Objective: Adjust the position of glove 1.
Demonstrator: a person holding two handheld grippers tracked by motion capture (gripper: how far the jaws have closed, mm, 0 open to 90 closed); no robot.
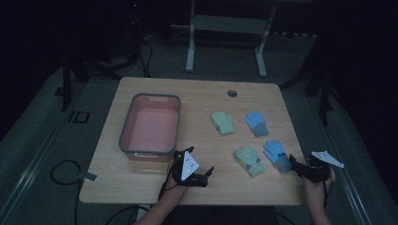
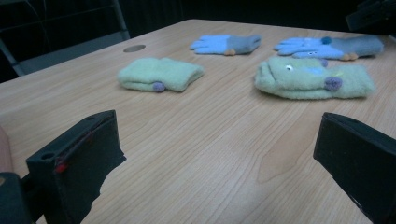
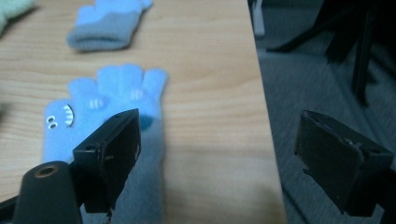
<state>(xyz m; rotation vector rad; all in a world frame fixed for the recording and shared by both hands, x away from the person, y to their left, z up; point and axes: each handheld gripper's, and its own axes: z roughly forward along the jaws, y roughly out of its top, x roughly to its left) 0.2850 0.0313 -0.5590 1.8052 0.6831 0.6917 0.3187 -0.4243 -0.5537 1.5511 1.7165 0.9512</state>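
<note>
Left gripper [image 1: 210, 171]: yours, at the table's near edge, just in front of the tub; its jaws stand wide apart with bare wood between them and hold nothing.
Right gripper [image 1: 294, 164]: yours, at the near right corner of the table; jaws spread wide, nothing gripped. In the right gripper view one jaw hangs over the cuff of the near blue glove, the other out past the table's edge.
Near blue glove [image 3: 107, 112]: flat on the wood just ahead of your right gripper, fingers pointing away from you, a small face on its back, grey cuff toward you.
Near green mitten [image 1: 249, 160]: flat on the table between your two grippers, just left of the near blue glove, apart from it.
Far blue glove [image 1: 256, 123]: farther up the table, grey cuff toward you.
Far green mitten [image 1: 222, 122]: just left of the far blue glove, not touching it.
Tub [image 1: 126, 136]: pink inside, grey rim, on the left half of the table.
Table [image 1: 202, 93]: light wood, a round hole near its far edge.
</note>
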